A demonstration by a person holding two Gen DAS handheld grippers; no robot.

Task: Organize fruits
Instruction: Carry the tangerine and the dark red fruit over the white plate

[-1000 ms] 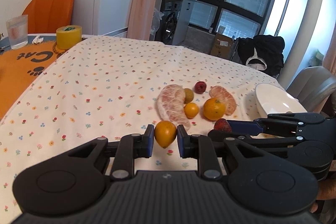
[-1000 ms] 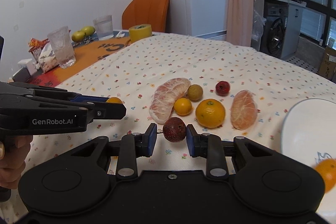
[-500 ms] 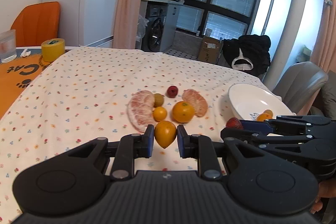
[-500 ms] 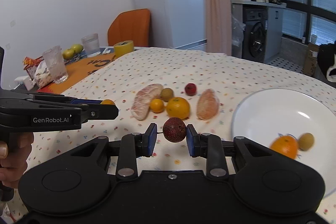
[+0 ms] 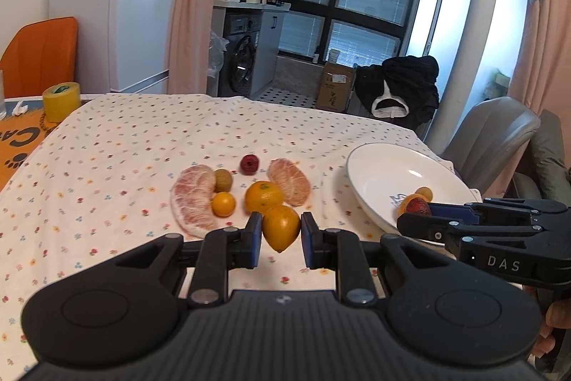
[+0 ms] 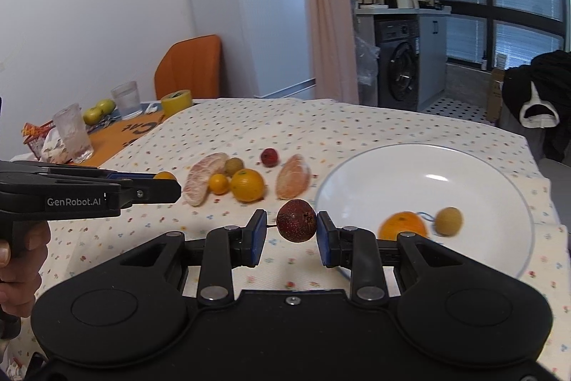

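Left wrist view: the left gripper (image 5: 281, 231) sits at lower centre of the frame, its pads clamped on a pointed orange fruit (image 5: 281, 226) held above the flowered bench (image 5: 117, 152). Just beyond lie two peeled citrus segments (image 5: 194, 193), a round orange (image 5: 263, 196), a small orange fruit (image 5: 223, 203), a greenish fruit (image 5: 223, 180) and a dark red fruit (image 5: 249, 164). The white plate (image 5: 378, 174) is at right.

Right wrist view: the right gripper (image 6: 292, 234) at centre grips a dark red speckled fruit (image 6: 296, 225) beside the plate's left rim. An orange (image 6: 402, 225) and a tan fruit (image 6: 448, 220) lie in the plate at right, both blurred.
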